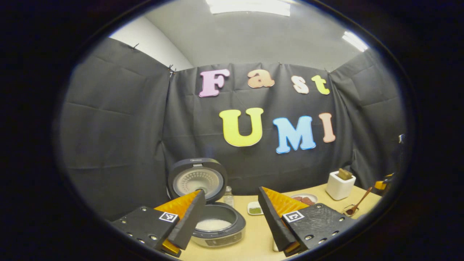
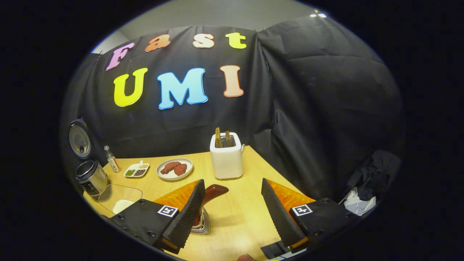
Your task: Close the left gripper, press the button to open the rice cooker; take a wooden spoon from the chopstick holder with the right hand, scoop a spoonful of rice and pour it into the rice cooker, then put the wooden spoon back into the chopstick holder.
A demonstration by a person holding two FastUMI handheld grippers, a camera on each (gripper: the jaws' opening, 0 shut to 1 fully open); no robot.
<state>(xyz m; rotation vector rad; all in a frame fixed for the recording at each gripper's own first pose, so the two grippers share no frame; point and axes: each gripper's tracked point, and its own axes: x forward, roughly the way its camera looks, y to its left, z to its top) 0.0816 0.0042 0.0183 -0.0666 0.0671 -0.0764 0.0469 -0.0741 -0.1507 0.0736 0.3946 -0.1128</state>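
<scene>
While both grippers gape, our right gripper [image 2: 232, 214] seems nearer the brown wooden spoon [image 2: 212, 194], angled up left of centre.

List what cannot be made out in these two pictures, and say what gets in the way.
- Right gripper view: the wooden spoon's lower end, behind a finger of the right tool.
- Right gripper view: how much rice the clear container holds; the right tool covers its near side.
- Left gripper view: the rice cooker's left rim, behind a finger of the left tool.
</scene>
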